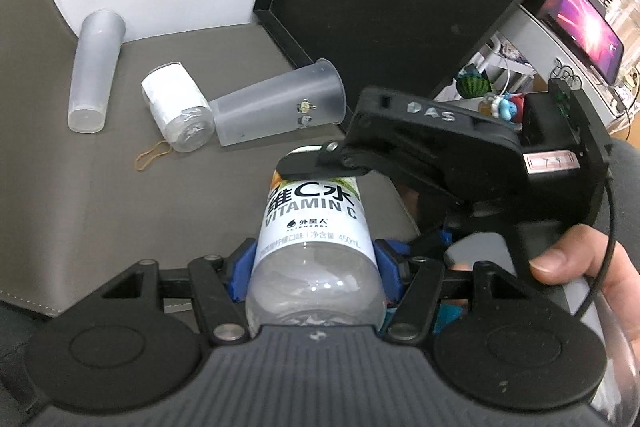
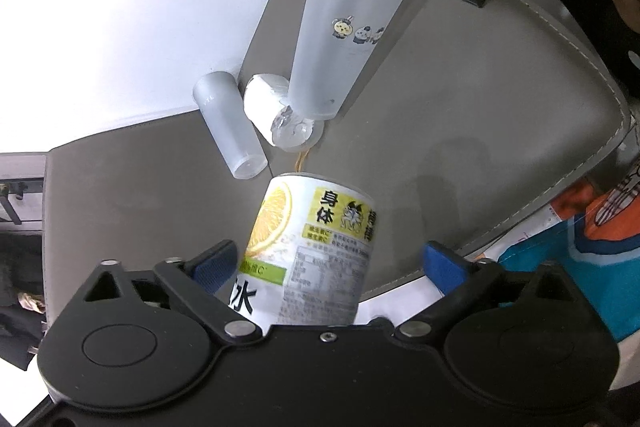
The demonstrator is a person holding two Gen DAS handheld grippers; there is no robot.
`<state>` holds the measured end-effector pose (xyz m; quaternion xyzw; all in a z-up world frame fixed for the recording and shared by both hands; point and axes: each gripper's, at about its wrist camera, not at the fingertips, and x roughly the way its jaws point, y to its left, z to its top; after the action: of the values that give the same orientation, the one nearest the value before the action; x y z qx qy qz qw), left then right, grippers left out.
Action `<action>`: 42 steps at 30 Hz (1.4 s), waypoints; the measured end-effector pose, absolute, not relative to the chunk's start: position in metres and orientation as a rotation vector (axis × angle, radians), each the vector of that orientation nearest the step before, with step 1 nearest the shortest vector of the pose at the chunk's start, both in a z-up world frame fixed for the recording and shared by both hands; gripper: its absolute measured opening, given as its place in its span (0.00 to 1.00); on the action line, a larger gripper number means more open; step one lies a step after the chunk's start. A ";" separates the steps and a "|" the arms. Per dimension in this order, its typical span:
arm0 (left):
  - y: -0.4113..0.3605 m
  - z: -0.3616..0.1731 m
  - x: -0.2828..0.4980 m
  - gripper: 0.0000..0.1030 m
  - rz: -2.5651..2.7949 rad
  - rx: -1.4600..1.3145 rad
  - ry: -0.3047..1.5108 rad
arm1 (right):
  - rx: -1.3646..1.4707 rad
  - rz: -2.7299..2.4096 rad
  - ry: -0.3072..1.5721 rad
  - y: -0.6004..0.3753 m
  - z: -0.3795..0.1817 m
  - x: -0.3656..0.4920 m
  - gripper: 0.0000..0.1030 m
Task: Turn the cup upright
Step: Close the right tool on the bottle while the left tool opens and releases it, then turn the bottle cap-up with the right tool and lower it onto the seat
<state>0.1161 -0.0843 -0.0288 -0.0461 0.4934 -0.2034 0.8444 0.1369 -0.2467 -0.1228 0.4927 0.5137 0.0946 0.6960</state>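
Two cups lie toppled: the printed cup [image 1: 280,105] and a plain cup [image 1: 94,73], both well ahead of the left gripper [image 1: 316,267], which clamps one bottle [image 1: 314,239]; the right gripper [image 2: 328,267] gapes around it.

Frosted cartoon-print cup [image 1: 280,103] [image 2: 344,35] on side on grey mat; plain frosted cup [image 1: 94,71] [image 2: 230,131] likewise.

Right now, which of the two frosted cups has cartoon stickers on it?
The wide-mouthed cup beside the black frame carries them. The slimmer plain cup lies beyond the white-labelled bottle.
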 end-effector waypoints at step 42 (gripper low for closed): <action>-0.017 -0.037 0.153 0.71 -0.159 -0.252 1.178 | 0.308 0.168 0.683 -0.186 -0.052 0.120 0.59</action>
<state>0.1530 -0.0169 -0.0373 -0.1183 0.5535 -0.0747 0.8210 0.1202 -0.1857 -0.0524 0.1501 0.3330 0.0821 0.9273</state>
